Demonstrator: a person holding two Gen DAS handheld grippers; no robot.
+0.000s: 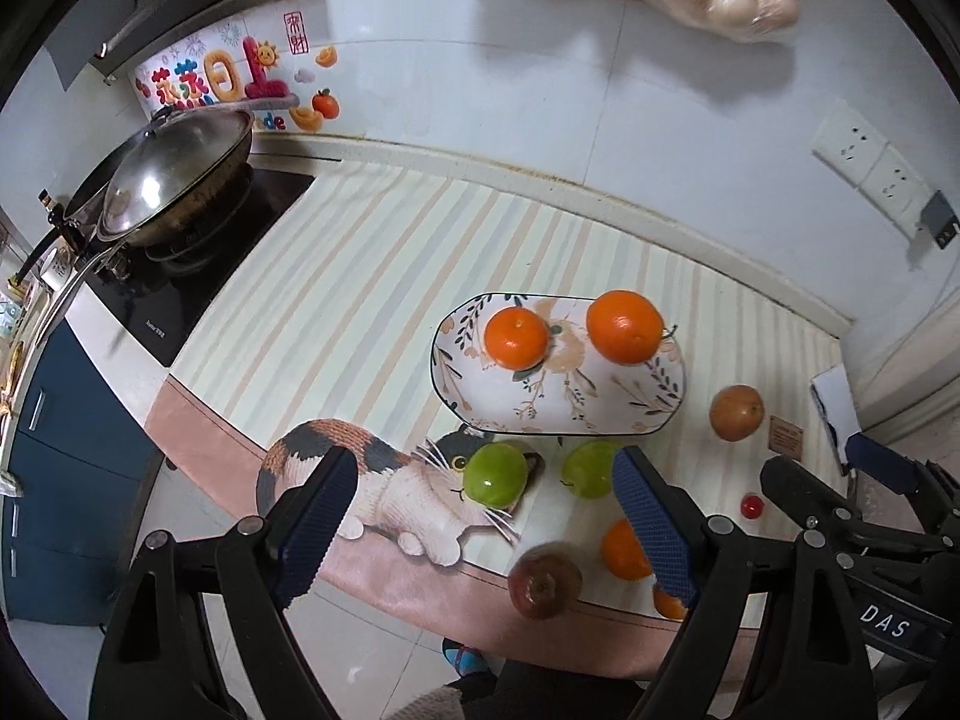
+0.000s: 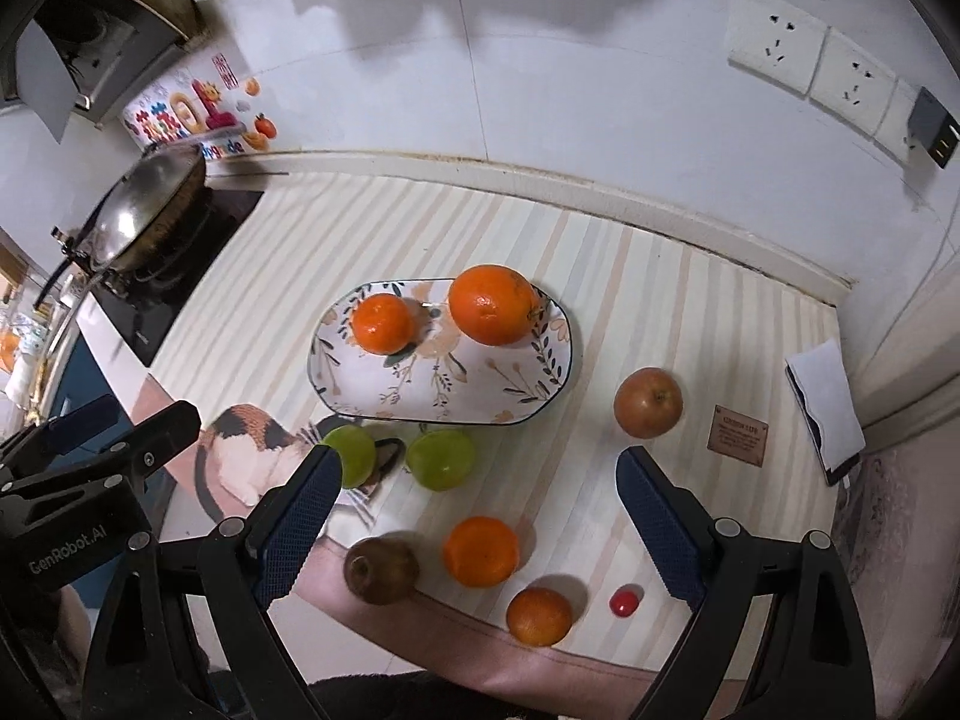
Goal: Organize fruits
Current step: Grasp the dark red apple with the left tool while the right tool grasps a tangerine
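Blue-padded fingers of the left tool [image 1: 486, 516] and the right tool [image 2: 477, 525] stand spread wide, both empty above the near edge of the tabletop [image 2: 690, 312]. Nearest lie a brown-red apple [image 2: 381, 570], two loose oranges [image 2: 481, 552] [image 2: 539, 616] and a small red fruit [image 2: 624, 601]. Beyond them two green apples [image 2: 349, 456] [image 2: 441, 459] sit just beside the near rim of the flowered plate [image 2: 480, 396], with another brown-red apple [image 2: 648, 402] apart to its right. On the plate's far half rest a small orange [image 2: 383, 324] and a big orange [image 2: 493, 304]. Farther left a lidded wok [image 1: 174, 180] sits on the stove [image 1: 198, 276].
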